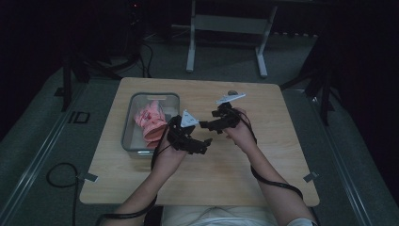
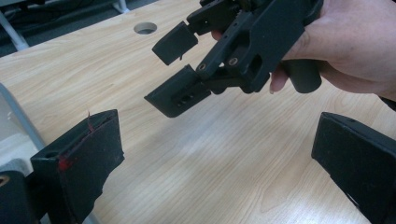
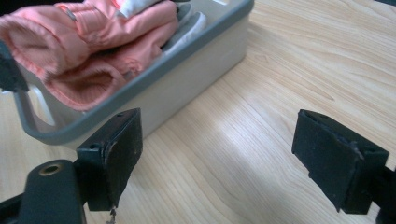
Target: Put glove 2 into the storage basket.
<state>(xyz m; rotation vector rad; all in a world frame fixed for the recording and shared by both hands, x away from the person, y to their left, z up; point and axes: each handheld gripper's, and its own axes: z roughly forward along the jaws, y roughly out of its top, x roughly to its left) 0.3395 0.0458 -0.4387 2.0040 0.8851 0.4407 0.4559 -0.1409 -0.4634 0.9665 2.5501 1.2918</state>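
I have my right gripper (image 1: 212,126) spread wide and holding nothing, hovering over the bare light wooden table (image 1: 263,155); my left gripper (image 1: 197,146) is likewise agape, near the bin for a reach, I judge. The crumpled pink padded jacket (image 1: 150,121) lies in the grey-rimmed translucent plastic bin (image 1: 128,123), long axis along the bin, away from me.

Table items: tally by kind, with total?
Hand-held grippers: 2, left hand-held gripper and right hand-held gripper, both open and empty
Grey bin: 1
Pink garment, in the bin: 1
Total: 4
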